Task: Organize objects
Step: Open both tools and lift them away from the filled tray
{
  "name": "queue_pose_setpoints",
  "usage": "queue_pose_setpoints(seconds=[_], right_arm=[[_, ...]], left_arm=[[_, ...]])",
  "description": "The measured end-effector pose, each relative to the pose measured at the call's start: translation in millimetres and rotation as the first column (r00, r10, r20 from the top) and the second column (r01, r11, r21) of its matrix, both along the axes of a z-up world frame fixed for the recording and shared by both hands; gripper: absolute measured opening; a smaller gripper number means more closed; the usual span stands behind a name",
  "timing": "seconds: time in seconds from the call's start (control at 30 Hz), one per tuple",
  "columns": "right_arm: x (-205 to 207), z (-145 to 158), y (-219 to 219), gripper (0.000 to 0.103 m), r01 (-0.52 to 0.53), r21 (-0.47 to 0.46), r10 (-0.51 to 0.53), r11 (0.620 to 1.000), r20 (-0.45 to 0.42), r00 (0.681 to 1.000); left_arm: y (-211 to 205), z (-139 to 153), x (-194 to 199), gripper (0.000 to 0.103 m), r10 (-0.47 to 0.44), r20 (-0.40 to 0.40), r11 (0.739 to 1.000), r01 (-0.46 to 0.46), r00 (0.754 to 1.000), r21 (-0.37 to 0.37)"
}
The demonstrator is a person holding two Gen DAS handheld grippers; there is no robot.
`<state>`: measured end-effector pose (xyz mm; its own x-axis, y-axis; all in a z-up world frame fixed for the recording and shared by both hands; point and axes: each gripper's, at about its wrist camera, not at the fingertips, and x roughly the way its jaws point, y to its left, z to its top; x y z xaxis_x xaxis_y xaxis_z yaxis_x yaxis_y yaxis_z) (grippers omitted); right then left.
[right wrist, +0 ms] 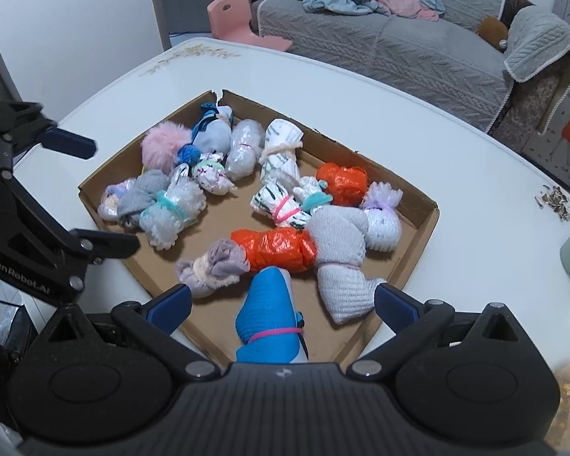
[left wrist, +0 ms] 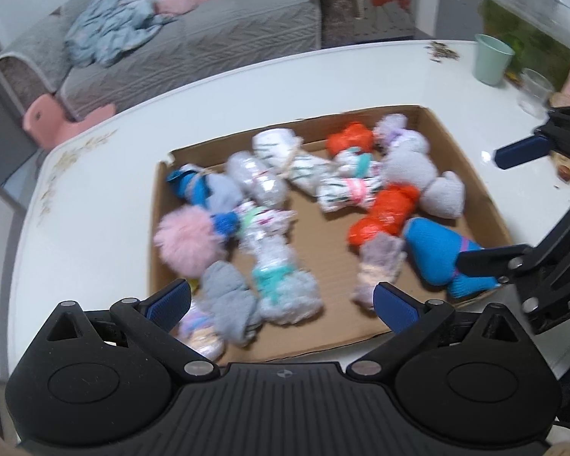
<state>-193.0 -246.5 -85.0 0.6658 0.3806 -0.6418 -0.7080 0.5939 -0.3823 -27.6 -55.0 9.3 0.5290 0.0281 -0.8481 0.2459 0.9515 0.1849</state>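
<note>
— Our right gripper (right wrist: 283, 304) hangs with jaws wide apart over the blue sock roll (right wrist: 269, 315) — not touching it.
— And our left gripper (left wrist: 283, 304)?
— Jaws spread too, empty, above the cardboard tray (left wrist: 471, 159) on the white surface (left wrist: 95, 197).
— Every bundle lies in that tray, orange bundle (right wrist: 277, 249) mid-way.

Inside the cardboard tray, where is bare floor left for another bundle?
One bare strip of tray floor runs between the teal-tied bubble-wrap bundle and the long orange bundle, narrowing toward the striped rope-tied bundle. The far-left cluster around the pink pom-pom and the right side are packed.
</note>
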Motion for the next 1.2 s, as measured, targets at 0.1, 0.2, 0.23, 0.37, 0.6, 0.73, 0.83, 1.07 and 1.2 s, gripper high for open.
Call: queue_pose_setpoints(seconds=[0.1,0.2,0.23,0.37,0.6,0.73,0.83,1.07,1.2], right_arm=[[1.0,-2.2,6.6,0.102,0.001,-0.008,-0.001,1.0,0.002,1.0],[0.7,-5.0,12.4,0.102,-0.004,-0.021,0.005,1.0,0.003,1.0],[0.5,-5.8,14.2,0.102,-0.005,-0.024,0.006,1.0,0.005,1.0],[-1.3,-7.1,18.0,0.102,-0.002,-0.026,0.003,1.0,0.016,1.0],[-3.1,-10.6,25.8,0.102,-0.009,-0.036,0.009,0.999,0.025,1.0],[-3.3,-10.4,27.3,0.102,-0.006,-0.029,0.007,1.0,0.03,1.0],[-3.1,-12.5,30.0,0.102,-0.006,-0.041,0.007,0.999,0.033,0.999],[-5.2,-14.4,33.4,0.102,-0.019,-0.052,0.021,0.998,0.033,0.999],[-2.8,-12.8,30.7,0.102,-0.005,-0.045,0.006,0.999,0.035,0.999]], left_arm=[[11.1,2.3,-0.6,0.102,0.034,0.005,0.999,-0.034,0.999,-0.015],[19.7,4.7,-1.0,0.102,0.05,0.003,0.998,-0.049,0.999,-0.035],[22.4,5.6,-1.6,0.102,0.053,0.004,0.998,-0.053,0.999,-0.041],[31.4,6.5,-1.6,0.102,0.075,0.003,0.996,-0.075,0.997,-0.051],[48.3,9.4,0.6,0.102,0.133,0.0,0.987,-0.133,0.991,-0.092],[53.2,13.0,1.6,0.102,0.155,0.007,0.982,-0.153,0.988,-0.107],[52.9,14.4,1.3,0.102,0.155,0.014,0.982,-0.153,0.988,-0.108],[45.3,16.7,-1.1,0.102,0.123,0.045,0.988,-0.117,0.991,-0.105],[43.0,15.9,2.9,0.102,0.123,0.035,0.988,-0.119,0.992,-0.095]])
